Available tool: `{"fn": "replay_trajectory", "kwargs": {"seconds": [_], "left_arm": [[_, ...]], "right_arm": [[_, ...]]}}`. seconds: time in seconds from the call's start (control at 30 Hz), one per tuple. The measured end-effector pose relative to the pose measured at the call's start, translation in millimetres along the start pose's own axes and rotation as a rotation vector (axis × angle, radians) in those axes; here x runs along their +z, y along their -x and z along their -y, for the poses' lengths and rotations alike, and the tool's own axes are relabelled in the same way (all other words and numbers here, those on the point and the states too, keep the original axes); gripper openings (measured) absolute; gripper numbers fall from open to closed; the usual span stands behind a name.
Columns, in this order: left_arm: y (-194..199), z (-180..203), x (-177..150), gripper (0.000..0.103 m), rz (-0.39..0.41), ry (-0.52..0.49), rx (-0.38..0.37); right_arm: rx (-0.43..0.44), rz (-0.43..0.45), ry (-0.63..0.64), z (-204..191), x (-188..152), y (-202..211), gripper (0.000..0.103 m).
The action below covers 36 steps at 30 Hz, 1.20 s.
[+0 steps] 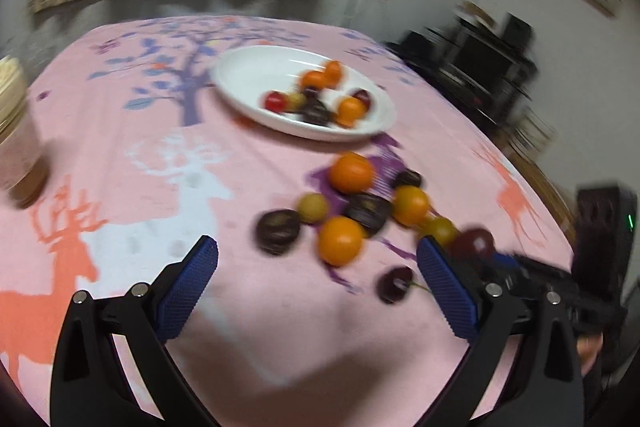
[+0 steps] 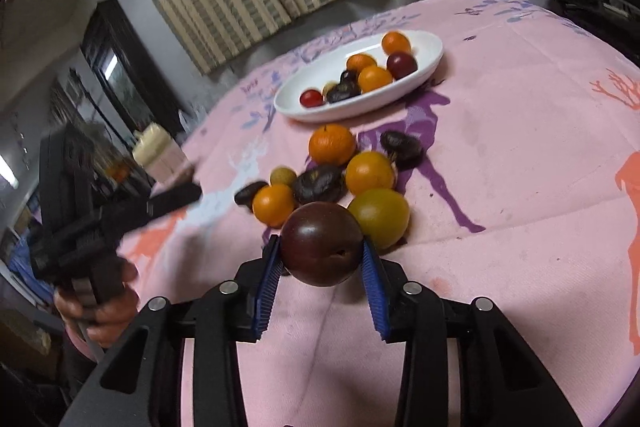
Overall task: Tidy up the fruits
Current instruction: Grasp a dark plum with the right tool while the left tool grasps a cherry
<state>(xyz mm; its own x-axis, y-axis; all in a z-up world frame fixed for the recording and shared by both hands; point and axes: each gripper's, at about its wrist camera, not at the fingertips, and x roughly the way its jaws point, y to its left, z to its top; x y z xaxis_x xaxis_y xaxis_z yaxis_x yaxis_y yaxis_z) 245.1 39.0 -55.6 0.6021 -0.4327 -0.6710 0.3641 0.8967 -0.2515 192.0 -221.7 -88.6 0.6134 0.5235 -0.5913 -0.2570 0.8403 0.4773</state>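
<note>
Nearest in the right wrist view, the right gripper (image 2: 322, 257) is seen closed down on a dark plum (image 2: 322, 243), blue fingers (image 2: 269, 281) pressed to both its sides, so the plum is pinched just at the near edge of the fruit pile. Right behind it a greenish-yellow fruit (image 2: 380, 218) is tucked against the plum's far right side.

The left gripper (image 1: 318, 281) is held wide open, nothing between its fingers (image 1: 192, 283); only pink cloth (image 1: 280, 327) is framed there, with a small dark cherry (image 1: 394, 283) lying just inside the right finger. In the right view the same gripper is spotted off to the left, gripped by a hand (image 2: 98, 307).

A bit further out the loose pile (image 2: 332, 175) is found on the table: oranges, a small yellow one and a few dark wrinkly fruits, all bunched together and touching, over a purple deer print.

Beyond the pile a white plate (image 2: 424, 67) is set, already loaded with three oranges, a dark plum, a red cherry-like one and some dark bits. A jar (image 1: 16, 131) is parked at the far left edge in the left view, too blurred for its contents to be made out. Striped curtains are hung at the back.
</note>
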Motion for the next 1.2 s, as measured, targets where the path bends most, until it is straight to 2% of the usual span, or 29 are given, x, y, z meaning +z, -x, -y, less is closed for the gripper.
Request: {"fn": "replay_trajectory", "kwargs": {"seconds": [0.03,0.1,0.13,0.17,0.37,0.57,0.73,0.93,1.0,1.13,1.2], "left_arm": [[-2,11,-3,0.091,-0.01,-0.054,-0.019],[-8,25,-8,0.071,-0.037,-0.119,-0.038],[-13,30,-10,0.067,-0.061,-0.141,-0.052],[-17,35,-12,0.059,-0.08,-0.154,-0.062],[-32,55,-19,0.058,-0.124,-0.212,-0.076],[-48,70,-23,0.051,-0.164,-0.258,-0.026],[-57,67,-24,0.05,-0.194,-0.247,0.004],[-62,67,-24,0.038,-0.212,-0.241,0.017],[-62,67,-24,0.031,-0.211,-0.24,0.025],[-59,65,-24,0.029,-0.201,-0.229,0.02],[-52,64,-20,0.029,-0.183,-0.213,-0.012]], "right_arm": [[0.008,0.014,-0.017,3,1,2,0.04],[0.021,0.027,-0.045,8,2,4,0.04],[0.025,0.03,-0.049,9,3,5,0.04],[0.031,0.031,-0.049,9,3,5,0.04],[0.051,0.037,-0.058,12,5,6,0.04],[0.076,0.043,-0.053,11,4,8,0.04],[0.09,0.045,-0.06,12,4,7,0.04],[0.089,0.048,-0.061,13,4,8,0.04],[0.086,0.049,-0.06,13,4,8,0.04],[0.07,0.042,-0.054,13,4,7,0.04],[0.06,0.041,-0.045,12,5,7,0.04]]}}
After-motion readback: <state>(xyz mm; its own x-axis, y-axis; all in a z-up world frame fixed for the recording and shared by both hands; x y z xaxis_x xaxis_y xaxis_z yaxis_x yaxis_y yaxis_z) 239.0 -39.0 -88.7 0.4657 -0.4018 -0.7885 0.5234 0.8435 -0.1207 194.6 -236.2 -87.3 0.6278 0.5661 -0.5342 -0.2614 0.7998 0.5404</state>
